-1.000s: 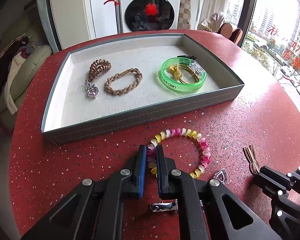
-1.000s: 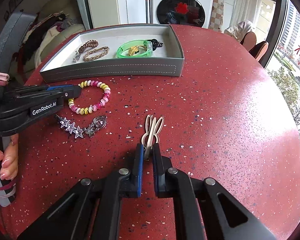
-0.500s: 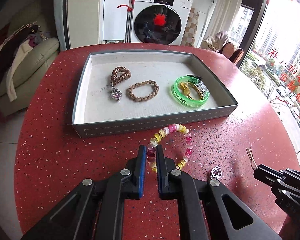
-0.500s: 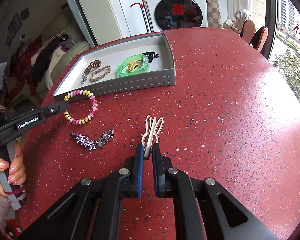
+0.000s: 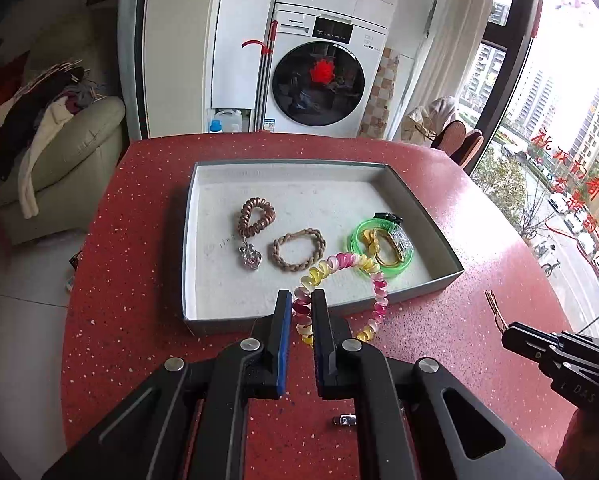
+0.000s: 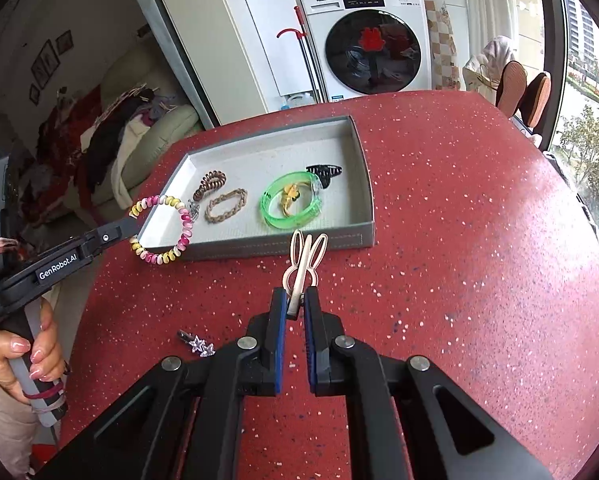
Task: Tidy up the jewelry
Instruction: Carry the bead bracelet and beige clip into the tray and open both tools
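The left gripper [image 5: 301,314] had its black, blue-padded fingers closed on a coil bracelet [image 5: 341,280], a springy plastic ring banded pink, yellow and white, which hung clear of the table just over the tray's near wall. The right gripper [image 6: 295,304] was pinched shut on the stem of a hairpin [image 6: 304,258], a flat, cream, rabbit-eared clip with two open loops, held above the table short of the tray. Near on the speckled red table [image 6: 459,280] lay a glittering star clip [image 6: 197,344]. Farther off sat the tray [image 5: 423,204], a shallow grey box with a pale, grainy lining. In it lay a brown coil tie [image 5: 255,216] with a silvery charm [image 5: 250,257], a tan braided band [image 5: 297,249], a clear green bangle [image 5: 381,246] ringing a small gold piece, and a black claw clip [image 6: 324,171] at the far right.
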Demonstrator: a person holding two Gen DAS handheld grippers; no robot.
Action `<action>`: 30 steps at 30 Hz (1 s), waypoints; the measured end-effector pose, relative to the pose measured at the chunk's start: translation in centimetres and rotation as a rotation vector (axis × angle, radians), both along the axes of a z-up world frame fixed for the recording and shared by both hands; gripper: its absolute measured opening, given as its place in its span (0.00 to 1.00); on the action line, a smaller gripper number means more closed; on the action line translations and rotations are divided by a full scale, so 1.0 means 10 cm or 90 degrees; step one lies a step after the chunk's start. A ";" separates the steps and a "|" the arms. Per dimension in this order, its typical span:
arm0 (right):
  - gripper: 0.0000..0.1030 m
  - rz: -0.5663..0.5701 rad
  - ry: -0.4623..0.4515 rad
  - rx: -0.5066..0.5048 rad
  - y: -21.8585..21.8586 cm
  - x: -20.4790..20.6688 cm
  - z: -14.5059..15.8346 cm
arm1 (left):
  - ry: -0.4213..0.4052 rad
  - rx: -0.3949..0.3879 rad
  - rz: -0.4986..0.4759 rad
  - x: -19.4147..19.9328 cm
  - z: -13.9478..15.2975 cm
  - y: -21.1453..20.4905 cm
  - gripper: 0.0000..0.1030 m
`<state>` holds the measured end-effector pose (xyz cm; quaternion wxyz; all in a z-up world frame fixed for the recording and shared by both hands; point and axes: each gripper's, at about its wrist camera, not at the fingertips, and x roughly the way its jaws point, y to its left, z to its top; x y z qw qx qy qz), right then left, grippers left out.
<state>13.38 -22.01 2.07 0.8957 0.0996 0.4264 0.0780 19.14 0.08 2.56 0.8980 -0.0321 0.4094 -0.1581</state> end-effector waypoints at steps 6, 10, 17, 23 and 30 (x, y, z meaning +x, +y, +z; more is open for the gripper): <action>0.09 0.012 -0.008 0.002 0.01 0.38 0.15 | -0.005 0.001 0.010 0.24 0.11 0.01 0.28; 0.09 0.018 -0.008 0.003 0.02 0.66 0.19 | -0.002 -0.007 0.019 0.44 0.18 -0.01 0.28; 0.09 0.017 -0.005 0.004 0.06 1.16 0.14 | 0.007 -0.004 0.042 0.83 0.17 -0.10 0.28; 0.09 0.019 0.015 0.011 0.11 1.52 -0.06 | 0.016 0.025 0.062 1.11 0.00 -0.20 0.28; 0.09 0.020 0.038 0.002 0.16 1.72 -0.31 | 0.038 0.061 0.053 1.23 -0.31 -0.30 0.28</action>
